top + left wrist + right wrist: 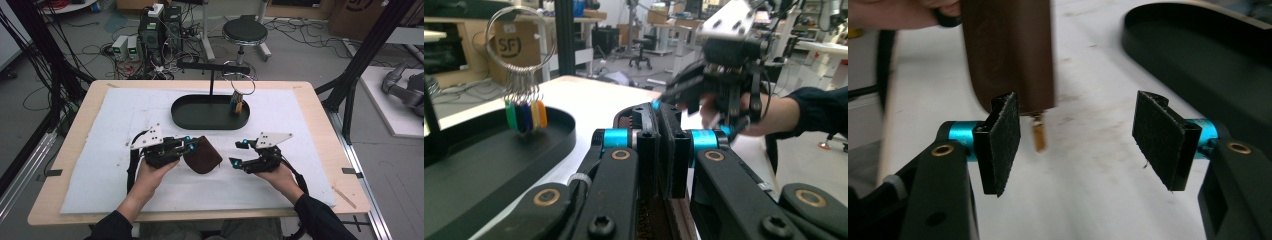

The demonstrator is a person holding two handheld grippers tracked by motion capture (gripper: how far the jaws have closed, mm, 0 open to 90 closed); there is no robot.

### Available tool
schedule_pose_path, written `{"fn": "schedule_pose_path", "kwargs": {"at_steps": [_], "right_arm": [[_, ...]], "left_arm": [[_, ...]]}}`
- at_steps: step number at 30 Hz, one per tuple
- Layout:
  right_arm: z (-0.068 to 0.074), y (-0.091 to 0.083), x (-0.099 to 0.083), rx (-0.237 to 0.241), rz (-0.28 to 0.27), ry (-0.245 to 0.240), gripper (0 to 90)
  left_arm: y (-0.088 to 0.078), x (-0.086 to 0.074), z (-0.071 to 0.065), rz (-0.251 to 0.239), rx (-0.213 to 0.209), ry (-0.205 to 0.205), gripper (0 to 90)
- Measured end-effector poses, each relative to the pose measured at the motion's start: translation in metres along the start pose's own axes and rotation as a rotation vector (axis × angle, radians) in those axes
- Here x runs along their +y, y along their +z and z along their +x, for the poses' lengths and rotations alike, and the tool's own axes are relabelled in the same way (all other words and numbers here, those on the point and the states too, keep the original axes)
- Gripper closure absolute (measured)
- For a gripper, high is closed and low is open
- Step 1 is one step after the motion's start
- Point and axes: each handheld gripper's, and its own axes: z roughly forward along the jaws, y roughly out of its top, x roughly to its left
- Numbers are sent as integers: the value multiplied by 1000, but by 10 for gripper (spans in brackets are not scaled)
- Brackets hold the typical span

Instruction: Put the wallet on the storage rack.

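A brown leather pouch (204, 156) hangs over the white mat, with my left gripper (190, 144) shut on its left edge. In the left gripper view the jaws (659, 115) press together on the pouch's brown edge (628, 120). My right gripper (239, 153) stands open just right of the pouch, apart from it. The right gripper view has the pouch (1008, 50) hanging beyond the left pad, a small brass zipper pull (1039, 136) dangling below it, and nothing between the jaws (1078, 137).
A black oval tray (180, 117) lies behind the grippers with a T-shaped stand (212, 67). A metal key ring (239, 82) with coloured tags (526, 116) hangs from the stand over the tray. The white mat (100, 170) covers the wooden table.
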Motion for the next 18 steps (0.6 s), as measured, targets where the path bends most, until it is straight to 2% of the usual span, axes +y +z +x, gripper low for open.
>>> {"fn": "schedule_pose_path", "kwargs": {"at_steps": [5,9,13,18], "right_arm": [[6,11,1,58,28,-17,364],[6,14,1,101,30,-15,398],[7,13,2,139,21,-33,584],[6,8,3,158,2,-45,664]], "left_arm": [[5,6,-6,-30,-38,16,864],[10,8,-8,-65,-65,5,864],[11,8,-9,-64,-71,8,864],[9,8,-7,-64,-68,13,862]]}}
